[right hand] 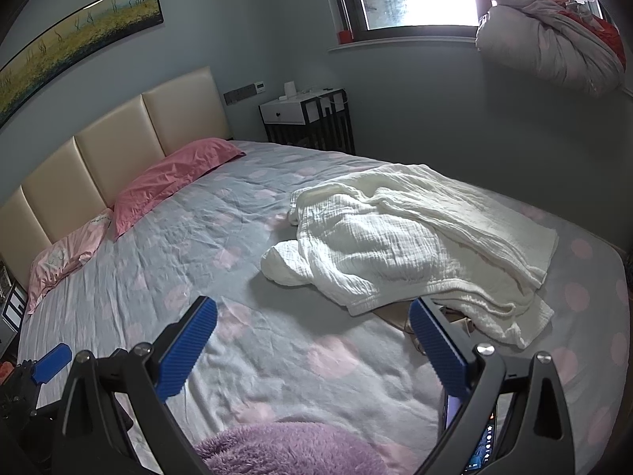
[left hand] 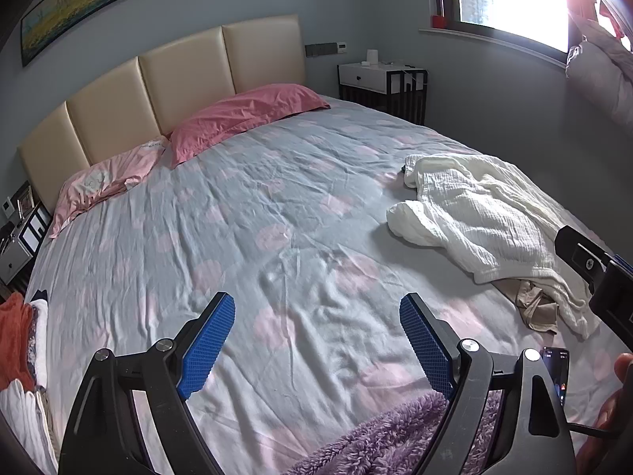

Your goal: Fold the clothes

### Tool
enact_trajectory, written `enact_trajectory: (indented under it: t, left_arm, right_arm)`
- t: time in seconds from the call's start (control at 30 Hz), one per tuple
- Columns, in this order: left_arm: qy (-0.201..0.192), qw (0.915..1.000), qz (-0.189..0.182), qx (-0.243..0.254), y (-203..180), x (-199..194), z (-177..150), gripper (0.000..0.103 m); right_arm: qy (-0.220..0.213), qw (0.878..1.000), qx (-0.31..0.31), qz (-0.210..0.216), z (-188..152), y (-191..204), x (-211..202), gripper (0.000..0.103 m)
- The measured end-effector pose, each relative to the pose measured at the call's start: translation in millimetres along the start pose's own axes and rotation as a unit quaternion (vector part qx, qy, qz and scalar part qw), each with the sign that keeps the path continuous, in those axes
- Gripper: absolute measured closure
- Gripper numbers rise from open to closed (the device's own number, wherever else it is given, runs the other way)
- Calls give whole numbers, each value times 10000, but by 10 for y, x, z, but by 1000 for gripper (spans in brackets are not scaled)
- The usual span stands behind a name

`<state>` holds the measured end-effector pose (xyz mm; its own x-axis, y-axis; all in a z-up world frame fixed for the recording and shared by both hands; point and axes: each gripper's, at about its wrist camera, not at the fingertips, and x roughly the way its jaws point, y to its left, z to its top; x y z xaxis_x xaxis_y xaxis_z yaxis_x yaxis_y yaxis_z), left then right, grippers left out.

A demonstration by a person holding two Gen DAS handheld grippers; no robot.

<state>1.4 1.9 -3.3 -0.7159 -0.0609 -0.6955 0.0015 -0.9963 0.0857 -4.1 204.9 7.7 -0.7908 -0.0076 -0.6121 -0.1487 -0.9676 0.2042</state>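
A crumpled white garment (left hand: 478, 221) lies on the right side of the bed (left hand: 237, 213); it also shows in the right wrist view (right hand: 403, 245). A beige cloth (left hand: 536, 308) pokes out from under its near edge. My left gripper (left hand: 316, 340) is open and empty, held above the bed's middle. My right gripper (right hand: 312, 344) is open and empty, just short of the white garment's near edge. The right gripper's body (left hand: 593, 265) shows at the right edge of the left wrist view. A fuzzy purple fabric (right hand: 289, 451) lies at the bed's near edge below both grippers.
Two pink pillows (left hand: 245, 114) lie by the beige headboard (left hand: 158, 79). A nightstand (right hand: 308, 118) stands past the bed's far corner. A phone (left hand: 558, 372) lies at the near right. A stack of clothes (left hand: 19, 356) sits at the left edge. A bundled duvet (right hand: 554, 43) rests on the windowsill.
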Motion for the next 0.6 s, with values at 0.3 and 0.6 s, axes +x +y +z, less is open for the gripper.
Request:
enact_trajectory:
  t: [0.3, 0.6]
  left_arm:
    - [34, 10000, -55, -18, 4, 12, -2, 16]
    - [81, 10000, -51, -5, -19, 36, -26, 16]
  right_arm:
    - [53, 10000, -10, 4, -8, 1, 29, 4]
    - [92, 10000, 15, 33, -21, -9, 69, 4]
